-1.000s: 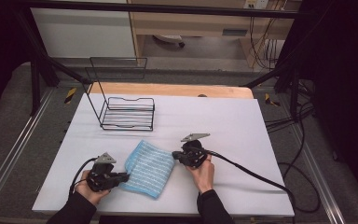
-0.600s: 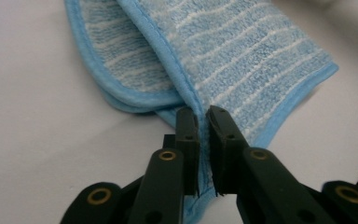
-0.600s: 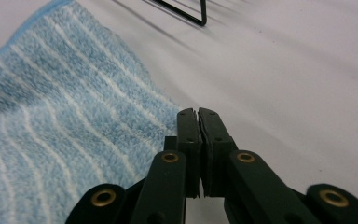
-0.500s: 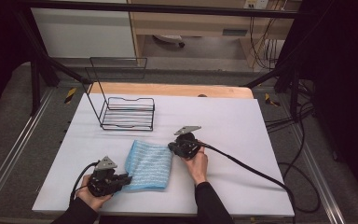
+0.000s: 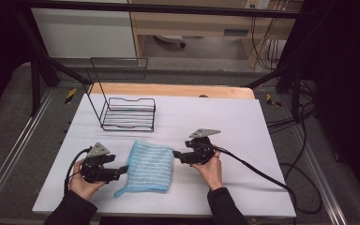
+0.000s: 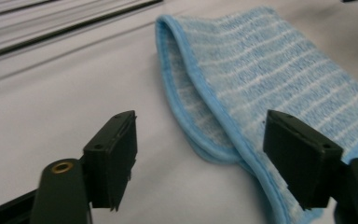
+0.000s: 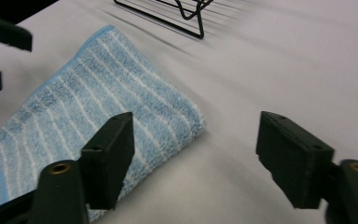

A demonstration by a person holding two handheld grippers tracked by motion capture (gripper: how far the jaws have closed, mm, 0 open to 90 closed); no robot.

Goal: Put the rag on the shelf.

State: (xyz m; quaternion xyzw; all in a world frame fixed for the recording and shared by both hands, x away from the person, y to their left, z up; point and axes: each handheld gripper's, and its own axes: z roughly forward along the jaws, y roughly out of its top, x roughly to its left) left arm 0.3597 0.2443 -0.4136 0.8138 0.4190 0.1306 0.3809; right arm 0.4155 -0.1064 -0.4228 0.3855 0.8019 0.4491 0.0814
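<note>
A folded blue cloth with white stripes point(image 5: 147, 166) lies flat on the white table point(image 5: 243, 122). My left gripper point(image 5: 122, 168) sits at the cloth's left edge. Its jaws have just been opening and stand wide apart. In the left gripper view point(image 6: 205, 149) the cloth's folded edge point(image 6: 223, 116) lies on the table just ahead, untouched by the pads. My right gripper point(image 5: 177, 154) is at the cloth's far right corner. Its jaws have also just been opening, and in the right gripper view point(image 7: 200, 154) the cloth point(image 7: 98, 107) lies beside one jaw with nothing pinched.
A black wire rack point(image 5: 129, 112) stands upright behind the cloth at the back left, and its base shows in the right gripper view point(image 7: 186, 14). A black cable point(image 5: 262, 171) trails right from my right gripper. A wooden strip point(image 5: 168, 90) borders the table's far edge.
Both grippers were shut on the cloth and have opened and let it go. The cloth now lies folded and straighter, and both hands have drawn slightly back from it.
</note>
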